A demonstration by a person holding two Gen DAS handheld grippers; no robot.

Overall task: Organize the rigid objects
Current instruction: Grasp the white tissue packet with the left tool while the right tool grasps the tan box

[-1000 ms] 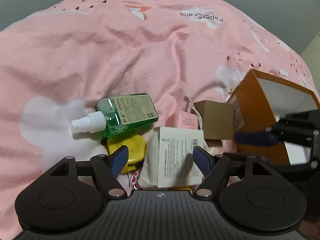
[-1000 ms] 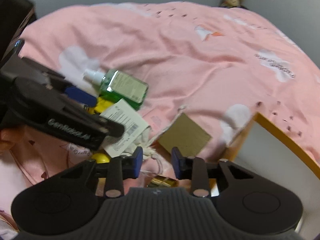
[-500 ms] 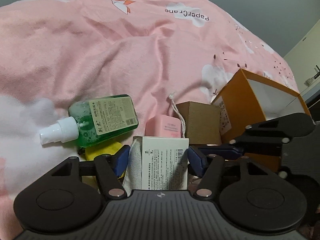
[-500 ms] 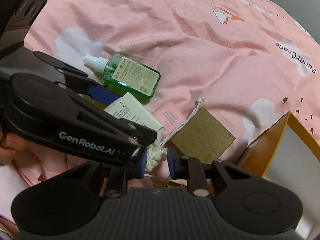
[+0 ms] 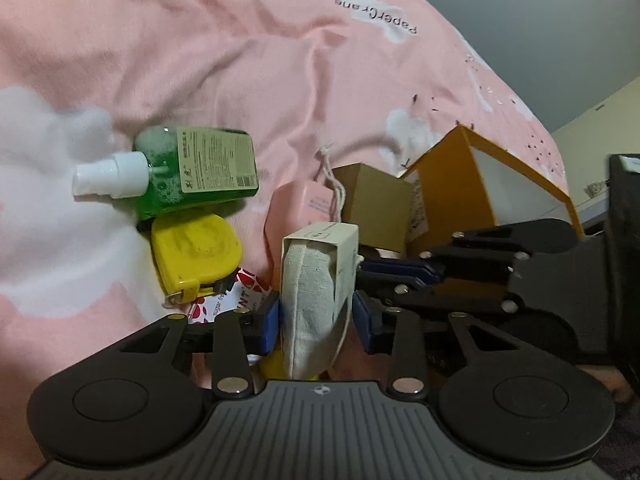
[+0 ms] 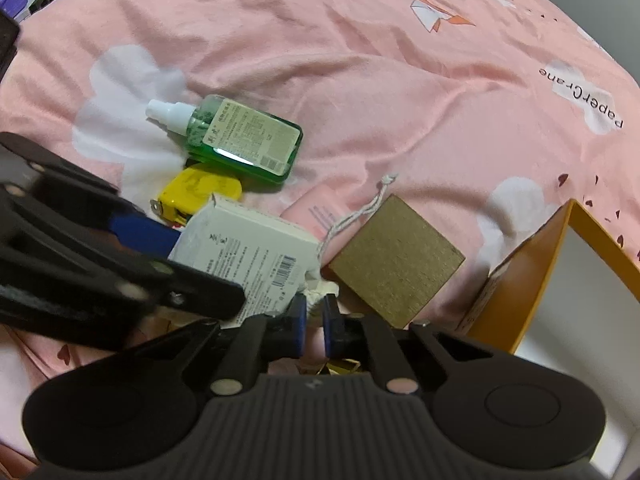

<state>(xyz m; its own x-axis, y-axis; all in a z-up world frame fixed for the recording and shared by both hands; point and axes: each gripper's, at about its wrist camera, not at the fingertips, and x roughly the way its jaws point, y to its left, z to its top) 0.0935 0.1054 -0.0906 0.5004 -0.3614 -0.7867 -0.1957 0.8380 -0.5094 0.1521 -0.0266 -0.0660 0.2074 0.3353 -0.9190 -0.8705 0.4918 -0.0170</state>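
Pouch (image 5: 316,300) tipped upright; one bottle (image 5: 192,172).

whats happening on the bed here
A person is sorting a small pile on a pink bedspread with two hand-held grippers. The left gripper is closing on a cloth pouch with a white paper sleeve. The right gripper is shut on the pouch's bunched neck. A green spray bottle, yellow tape measure, brown box and an open orange box lie around them.
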